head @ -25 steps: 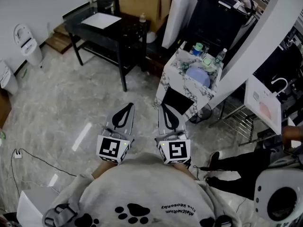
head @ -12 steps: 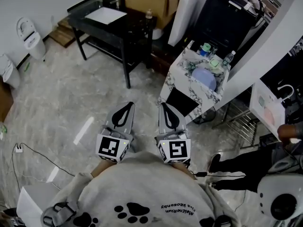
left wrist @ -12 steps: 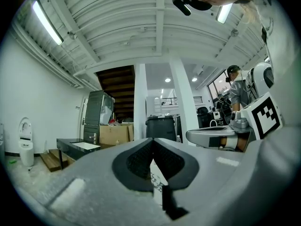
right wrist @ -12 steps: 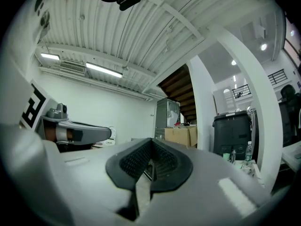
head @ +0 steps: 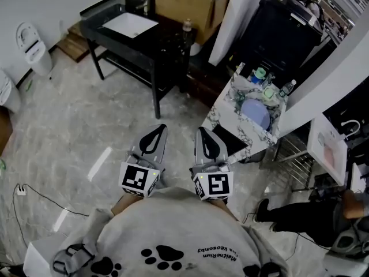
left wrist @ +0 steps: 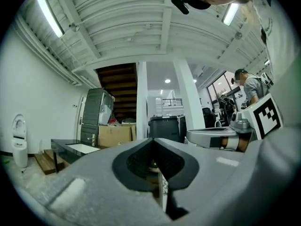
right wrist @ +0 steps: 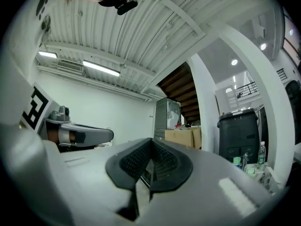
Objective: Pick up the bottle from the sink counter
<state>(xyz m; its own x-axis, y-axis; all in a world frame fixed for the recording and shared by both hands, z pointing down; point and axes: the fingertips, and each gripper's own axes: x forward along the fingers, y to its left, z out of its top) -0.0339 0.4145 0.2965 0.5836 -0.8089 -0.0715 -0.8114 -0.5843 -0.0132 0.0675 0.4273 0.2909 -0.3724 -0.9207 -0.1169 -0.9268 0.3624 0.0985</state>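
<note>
Standing on sink counter, bottle small, blurred

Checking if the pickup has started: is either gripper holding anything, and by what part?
Nothing is held. The left gripper and right gripper are both shut and empty; the bottle stands untouched on the sink counter.

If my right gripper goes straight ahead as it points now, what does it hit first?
For the right gripper the way looks free at first; then probably the black table, box behind it, though depth is unclear. The sink counter lies off to the right.
</note>
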